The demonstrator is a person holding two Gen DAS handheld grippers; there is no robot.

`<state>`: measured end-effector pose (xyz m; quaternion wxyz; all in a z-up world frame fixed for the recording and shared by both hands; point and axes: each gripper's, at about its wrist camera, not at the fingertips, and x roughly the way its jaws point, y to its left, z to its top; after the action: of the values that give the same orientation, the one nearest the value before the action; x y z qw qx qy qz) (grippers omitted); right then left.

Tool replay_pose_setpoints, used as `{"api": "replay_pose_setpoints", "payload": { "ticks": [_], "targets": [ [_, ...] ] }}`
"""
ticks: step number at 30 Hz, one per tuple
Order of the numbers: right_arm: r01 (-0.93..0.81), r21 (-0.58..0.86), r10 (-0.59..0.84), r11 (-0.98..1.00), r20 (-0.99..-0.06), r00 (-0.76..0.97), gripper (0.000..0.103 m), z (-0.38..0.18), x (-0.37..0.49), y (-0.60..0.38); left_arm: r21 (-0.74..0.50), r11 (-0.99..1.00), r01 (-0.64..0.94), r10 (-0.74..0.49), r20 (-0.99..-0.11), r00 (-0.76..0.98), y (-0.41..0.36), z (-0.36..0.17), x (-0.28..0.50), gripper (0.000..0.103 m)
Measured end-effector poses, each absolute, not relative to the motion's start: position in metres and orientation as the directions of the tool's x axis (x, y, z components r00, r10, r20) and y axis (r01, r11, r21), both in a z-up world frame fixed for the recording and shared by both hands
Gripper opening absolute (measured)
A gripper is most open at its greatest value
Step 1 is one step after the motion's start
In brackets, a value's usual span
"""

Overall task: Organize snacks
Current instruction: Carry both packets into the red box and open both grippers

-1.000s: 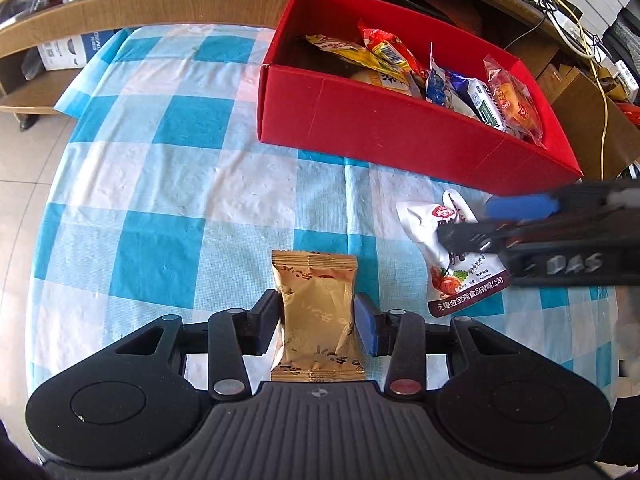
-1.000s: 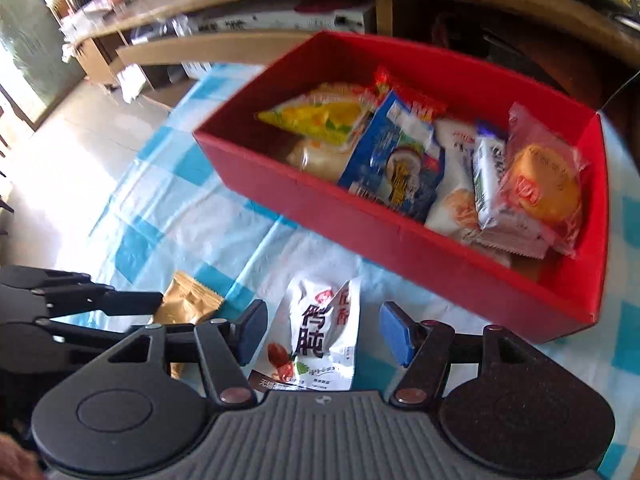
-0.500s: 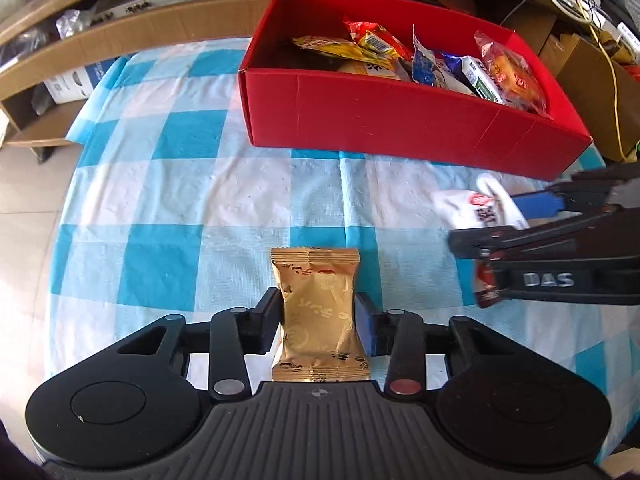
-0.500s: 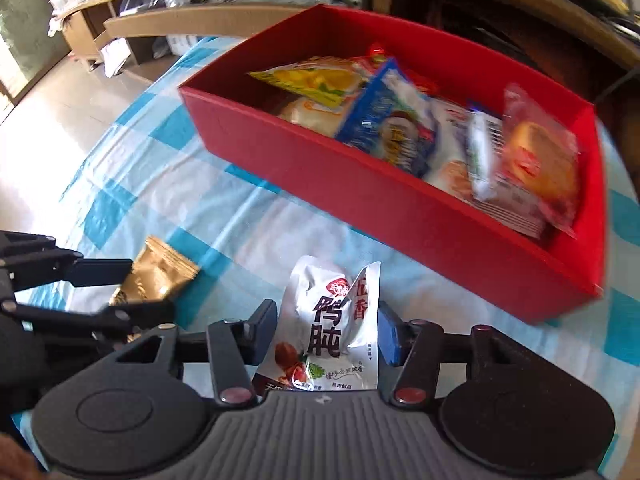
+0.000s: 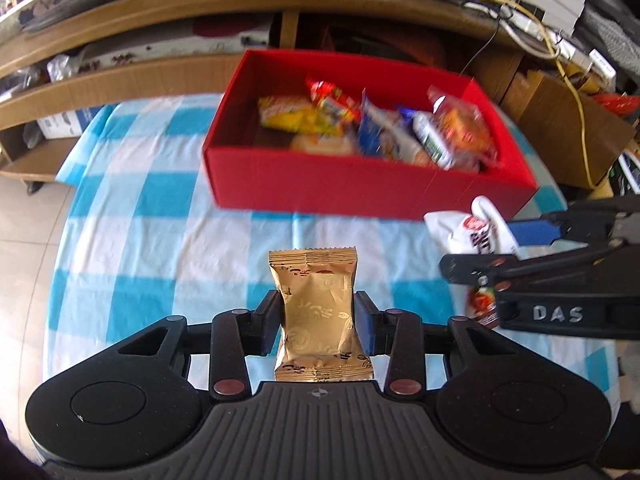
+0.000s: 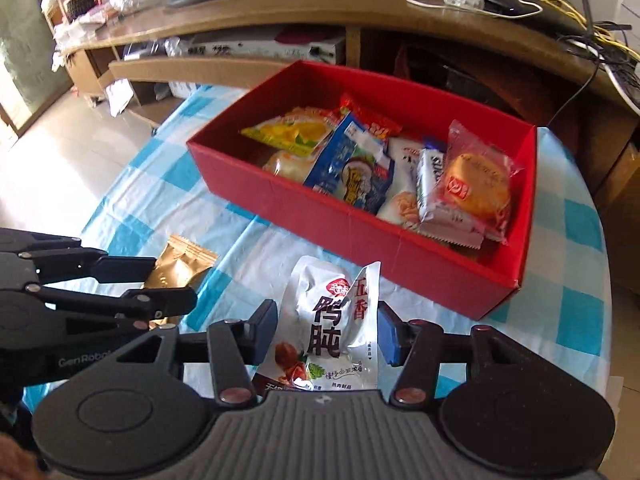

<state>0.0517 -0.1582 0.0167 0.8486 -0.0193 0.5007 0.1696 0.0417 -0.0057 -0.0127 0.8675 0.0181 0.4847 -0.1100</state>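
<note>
Gold snack packet [image 5: 318, 314] pinched upright in left gripper [image 5: 318, 320], pads pressed on both long edges; top seal free above the fingers, bottom seal near the gripper body. Lifted clear of checked tablecloth [image 5: 160, 216], judging by the raised viewpoint. White duck-gizzard pouch [image 6: 334, 332] squeezed between the pads of right gripper [image 6: 326, 334], one top corner folded inward by the pinch; grip reads as clenched on the pouch, not slack. Right jaws narrowed onto the pouch within the past second, then held.

Red box [image 6: 360, 220] at 12 o'clock of both grippers, open-topped, near wall facing them. Inside: yellow packet [image 6: 288, 136], blue coconut packet [image 6: 352, 172], clear-wrapped round cake [image 6: 478, 184], others partly hidden; packed toward the 3 o'clock end, bare floor at the 9 o'clock end. Likely drop zone for both packets.

Edge grips leave packet faces unobstructed and lower ends hanging, suiting a release over the wall. Wooden shelving [image 5: 140, 64] beyond the box; cables at 1 o'clock.
</note>
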Motion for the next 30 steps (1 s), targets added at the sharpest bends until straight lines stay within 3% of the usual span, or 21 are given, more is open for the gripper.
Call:
{"api": "replay_pose_setpoints", "payload": {
  "ticks": [18, 30],
  "targets": [
    [-0.177, 0.173, 0.243, 0.969, -0.800, 0.549, 0.067, 0.035, 0.105, -0.194, -0.066, 0.971, 0.231, -0.194, -0.779, 0.596, -0.047, 0.018, 0.101, 0.046],
    [-0.134, 0.193, 0.235, 0.972, -0.794, 0.560, 0.067, 0.021, 0.149, -0.202, -0.037, 0.974, 0.222, -0.169, -0.771, 0.614, -0.056, 0.011, 0.143, 0.045]
  ]
}}
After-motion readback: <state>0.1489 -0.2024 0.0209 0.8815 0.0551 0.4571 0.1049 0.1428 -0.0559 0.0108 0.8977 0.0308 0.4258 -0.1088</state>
